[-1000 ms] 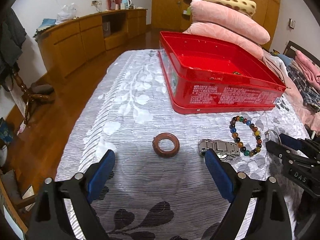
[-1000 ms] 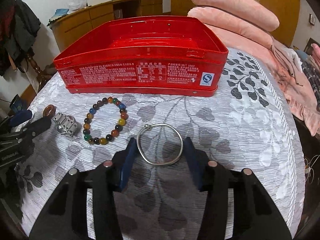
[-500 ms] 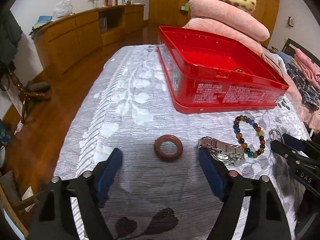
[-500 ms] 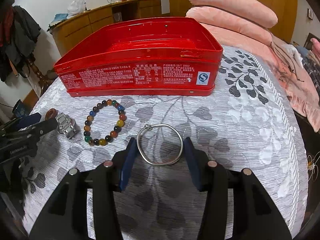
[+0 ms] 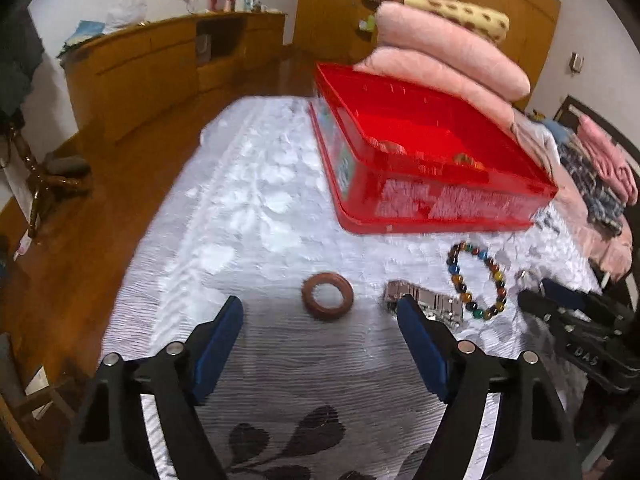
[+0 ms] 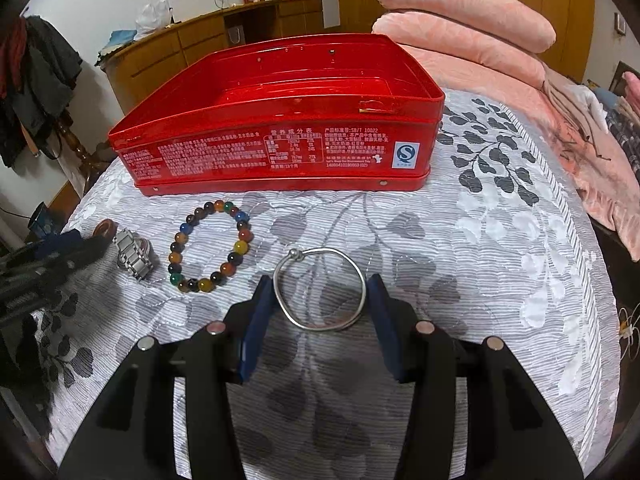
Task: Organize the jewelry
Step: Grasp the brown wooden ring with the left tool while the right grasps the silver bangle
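A brown ring (image 5: pixel 309 303) lies on the grey leaf-patterned bedspread (image 5: pixel 248 208), just ahead of my left gripper (image 5: pixel 318 306), which is open with the ring between the lines of its blue fingertips. A steel watch (image 5: pixel 438 303) lies by its right finger, with a coloured bead bracelet (image 5: pixel 460 280) beyond. My right gripper (image 6: pixel 320 284) is shut on a silver bangle (image 6: pixel 320 326), its pads touching both sides while the bangle rests on the cloth. The open red tin (image 6: pixel 280 152) stands behind with small pieces inside. The beads (image 6: pixel 176 246), watch (image 6: pixel 134 258) and ring (image 6: pixel 105 227) lie to the left.
Pink pillows (image 6: pixel 460 20) are stacked behind the tin and pink bedding (image 6: pixel 592 148) lies to the right. The bed's left edge drops to a wooden floor (image 5: pixel 80 248), with a long wooden cabinet (image 5: pixel 160 68) beyond. The left gripper's tip (image 6: pixel 60 248) shows at the right view's left edge.
My left gripper's jaws have narrowed and it has edged forward, bringing the brown ring nearer its fingertips. The right gripper and the bangle have not moved.
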Available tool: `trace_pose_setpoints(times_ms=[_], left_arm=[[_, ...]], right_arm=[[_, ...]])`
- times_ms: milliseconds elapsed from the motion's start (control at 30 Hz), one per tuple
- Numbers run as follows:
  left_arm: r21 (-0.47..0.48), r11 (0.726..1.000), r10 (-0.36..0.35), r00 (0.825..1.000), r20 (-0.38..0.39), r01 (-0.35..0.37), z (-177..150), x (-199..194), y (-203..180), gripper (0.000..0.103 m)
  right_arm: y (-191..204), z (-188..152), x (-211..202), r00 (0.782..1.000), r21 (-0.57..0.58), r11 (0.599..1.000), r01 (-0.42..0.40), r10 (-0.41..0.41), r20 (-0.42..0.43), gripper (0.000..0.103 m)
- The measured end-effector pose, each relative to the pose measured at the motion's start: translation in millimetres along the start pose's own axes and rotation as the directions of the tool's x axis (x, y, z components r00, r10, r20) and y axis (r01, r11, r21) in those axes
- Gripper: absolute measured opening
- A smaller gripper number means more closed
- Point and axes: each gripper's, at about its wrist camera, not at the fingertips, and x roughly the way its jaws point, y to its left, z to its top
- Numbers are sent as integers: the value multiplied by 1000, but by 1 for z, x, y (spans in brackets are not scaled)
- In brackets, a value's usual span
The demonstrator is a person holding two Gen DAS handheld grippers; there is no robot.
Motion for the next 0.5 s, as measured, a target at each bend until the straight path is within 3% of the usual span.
trace_pose_setpoints(times_ms=[133,333,433,500], left_arm=[[-29,1000,3,1000,28,-2,3,-9,8,78],[4,999,45,999,-20,-45,1,11,-1,78],[7,997,79,997,-26,-79,1,16,-1,73],[11,995,103,994,-22,-103,2,18,-2,62]], right_arm=[[0,0,0,1000,-4,1000,3,-3,0,47],[1,0,0,1000,-4,1000,4,-4,0,47],[1,0,0,1000,-3,1000,3,-3,0,47],[1,0,0,1000,-4,1000,4,-4,0,47]])
